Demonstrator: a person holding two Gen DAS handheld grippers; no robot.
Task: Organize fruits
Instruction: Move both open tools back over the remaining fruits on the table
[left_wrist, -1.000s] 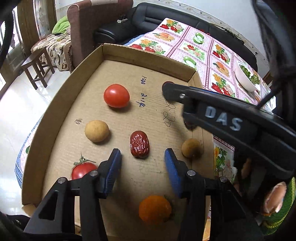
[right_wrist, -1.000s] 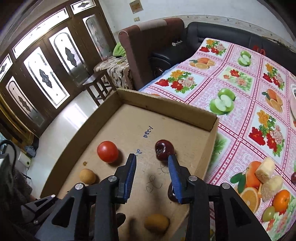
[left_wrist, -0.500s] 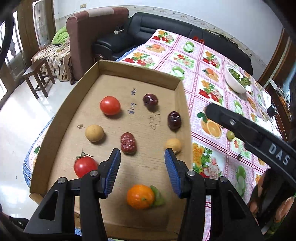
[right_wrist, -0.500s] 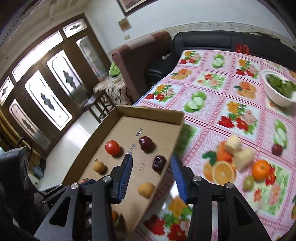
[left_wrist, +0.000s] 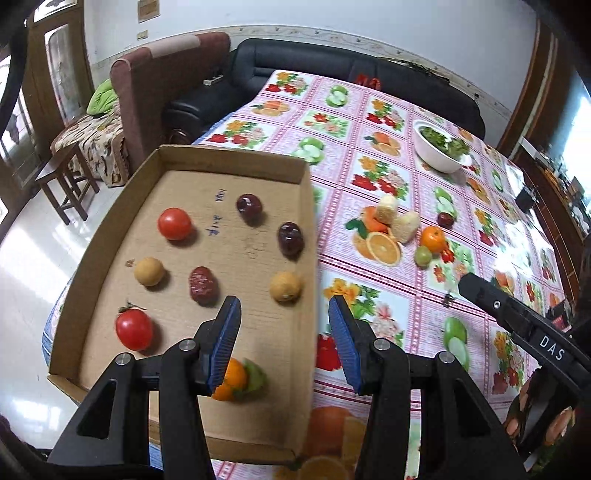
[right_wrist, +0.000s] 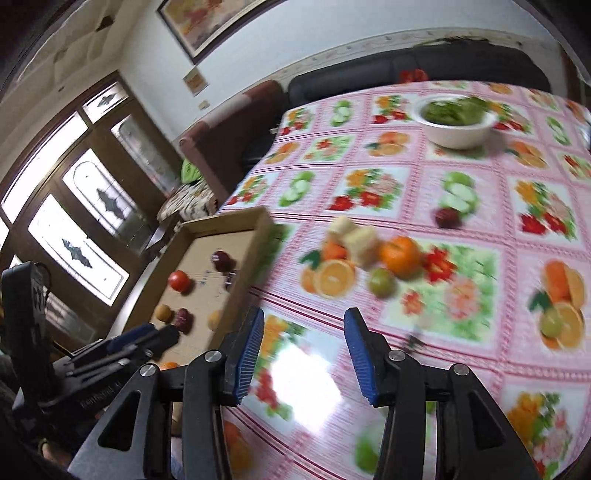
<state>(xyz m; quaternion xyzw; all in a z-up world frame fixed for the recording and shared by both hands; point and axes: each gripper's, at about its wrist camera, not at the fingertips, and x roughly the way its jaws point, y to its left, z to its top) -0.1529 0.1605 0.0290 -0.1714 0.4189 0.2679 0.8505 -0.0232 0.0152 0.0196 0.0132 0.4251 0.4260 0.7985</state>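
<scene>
A shallow cardboard tray (left_wrist: 110, 229) (right_wrist: 255, 236) lies on the table's left side. It holds two red tomatoes (left_wrist: 174, 223), two dark plums (left_wrist: 290, 239), a red date (left_wrist: 201, 284), two tan round fruits (left_wrist: 284, 286) and an orange (left_wrist: 232, 380). Loose on the tablecloth are an orange (left_wrist: 433, 238) (right_wrist: 399, 256), a small green fruit (left_wrist: 423, 255) (right_wrist: 382, 282), a dark red fruit (left_wrist: 445, 219) (right_wrist: 447, 218) and two pale chunks (left_wrist: 405, 226) (right_wrist: 360, 238). My left gripper (left_wrist: 284, 343) is open above the tray's right wall. My right gripper (right_wrist: 303, 354) is open and empty, above the cloth.
A white bowl of greens (left_wrist: 441, 147) (right_wrist: 456, 122) stands at the far side of the table. A black sofa (left_wrist: 354, 70) and a brown armchair (left_wrist: 162, 81) are behind the table. A wooden stool (left_wrist: 62, 181) stands on the floor at the left.
Both grippers have pulled back and swung right, away from the tray. The right gripper has left the tray and now faces the loose fruit on the cloth. Both stay open.
</scene>
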